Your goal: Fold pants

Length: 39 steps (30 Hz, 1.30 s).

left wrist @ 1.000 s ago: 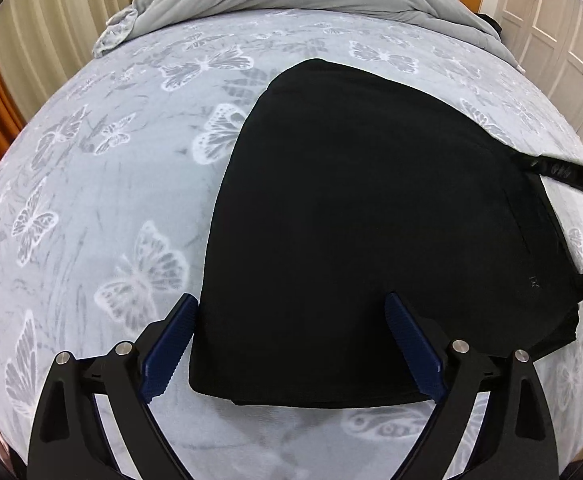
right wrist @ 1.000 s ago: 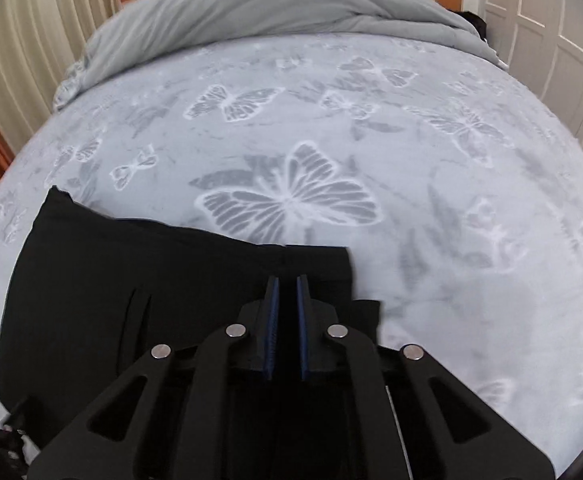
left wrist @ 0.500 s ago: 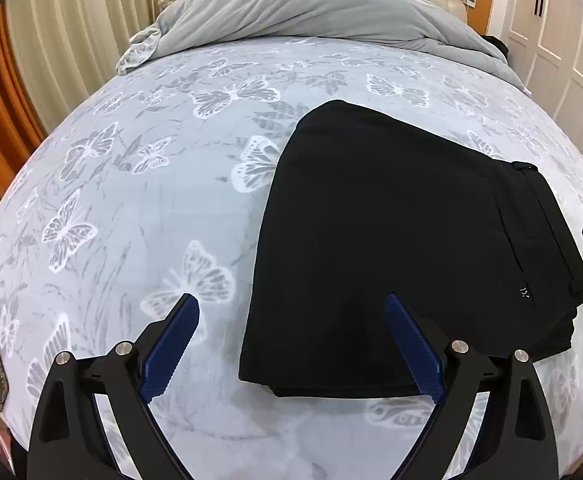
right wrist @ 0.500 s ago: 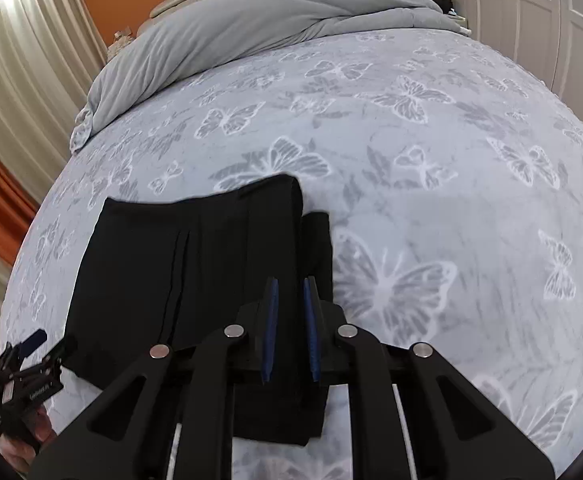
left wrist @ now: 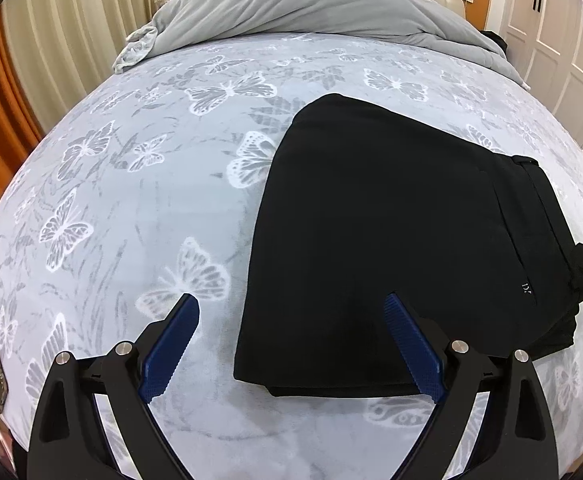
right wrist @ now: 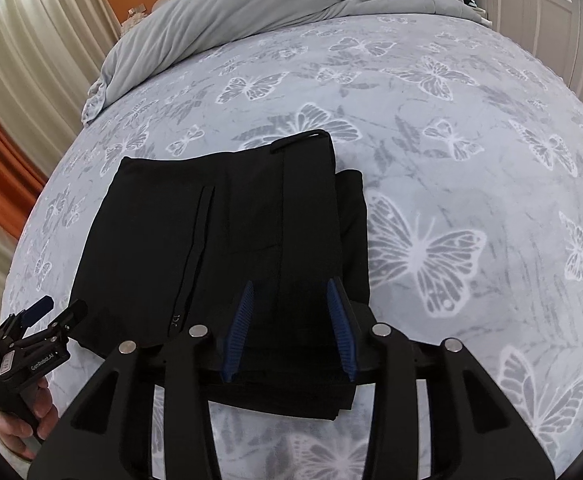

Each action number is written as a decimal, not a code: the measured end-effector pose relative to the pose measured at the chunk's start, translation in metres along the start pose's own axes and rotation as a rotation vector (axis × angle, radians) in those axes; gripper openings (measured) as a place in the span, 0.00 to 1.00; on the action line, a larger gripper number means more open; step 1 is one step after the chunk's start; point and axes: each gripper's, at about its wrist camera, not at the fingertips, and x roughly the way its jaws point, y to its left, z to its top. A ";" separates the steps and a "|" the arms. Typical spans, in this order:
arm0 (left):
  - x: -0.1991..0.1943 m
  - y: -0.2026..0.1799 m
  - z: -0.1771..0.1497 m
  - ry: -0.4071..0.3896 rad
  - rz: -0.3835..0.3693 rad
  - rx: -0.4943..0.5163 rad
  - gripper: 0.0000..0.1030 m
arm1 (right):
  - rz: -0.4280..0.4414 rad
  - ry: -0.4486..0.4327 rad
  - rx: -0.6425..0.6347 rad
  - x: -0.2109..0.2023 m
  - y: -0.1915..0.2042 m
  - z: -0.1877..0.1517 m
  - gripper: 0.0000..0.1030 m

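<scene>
The left gripper (left wrist: 291, 340) is held wide open above the near edge of the folded pants (left wrist: 391, 248); the right gripper (right wrist: 291, 320), clamped shut a second ago, is now parted and withdrawn. Open bedspread (left wrist: 131, 200) is seen around the pants; a duvet (left wrist: 311, 4) is heaped beyond.

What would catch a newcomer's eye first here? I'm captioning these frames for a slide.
The folded black pants lie flat on the butterfly-print bedspread, dark against pale. The open left hand-held gripper and open right hand-held gripper frame their near edge, and a grey duvet is heaped at the bed's far end.
</scene>
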 end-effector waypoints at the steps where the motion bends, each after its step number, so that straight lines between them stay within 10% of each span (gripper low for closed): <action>1: 0.000 -0.001 0.000 0.001 0.000 0.004 0.89 | 0.006 0.007 0.005 0.000 -0.001 -0.001 0.39; 6: -0.001 -0.003 -0.002 0.001 -0.033 0.006 0.89 | 0.036 0.047 0.009 0.006 -0.006 -0.004 0.40; 9: -0.008 -0.007 -0.003 -0.019 -0.141 -0.002 0.89 | 0.101 0.048 0.018 0.002 -0.009 -0.001 0.02; 15: -0.035 -0.059 -0.011 -0.126 -0.306 0.190 0.89 | 0.306 -0.014 0.023 -0.030 0.000 0.019 0.00; 17: -0.041 -0.085 -0.014 -0.150 -0.327 0.267 0.89 | 0.252 -0.052 0.013 -0.039 -0.001 0.026 0.00; 20: -0.039 -0.129 -0.022 -0.145 -0.310 0.407 0.89 | 0.163 0.027 0.061 -0.026 -0.019 0.023 0.21; 21: -0.038 -0.139 -0.025 -0.146 -0.307 0.435 0.89 | 0.144 0.084 0.076 -0.017 -0.026 0.020 0.52; 24: -0.031 -0.145 -0.036 -0.128 -0.328 0.453 0.89 | 0.129 0.129 0.052 -0.004 -0.030 0.010 0.56; 29: -0.018 -0.150 -0.040 -0.102 -0.319 0.458 0.89 | 0.194 0.182 -0.011 0.013 -0.012 0.006 0.12; 37: -0.022 -0.170 -0.019 -0.203 -0.373 0.476 0.89 | 0.553 0.071 0.026 -0.031 0.016 0.039 0.08; 39: -0.023 -0.164 -0.003 -0.246 -0.437 0.430 0.60 | 0.612 0.065 0.079 -0.029 0.011 0.042 0.09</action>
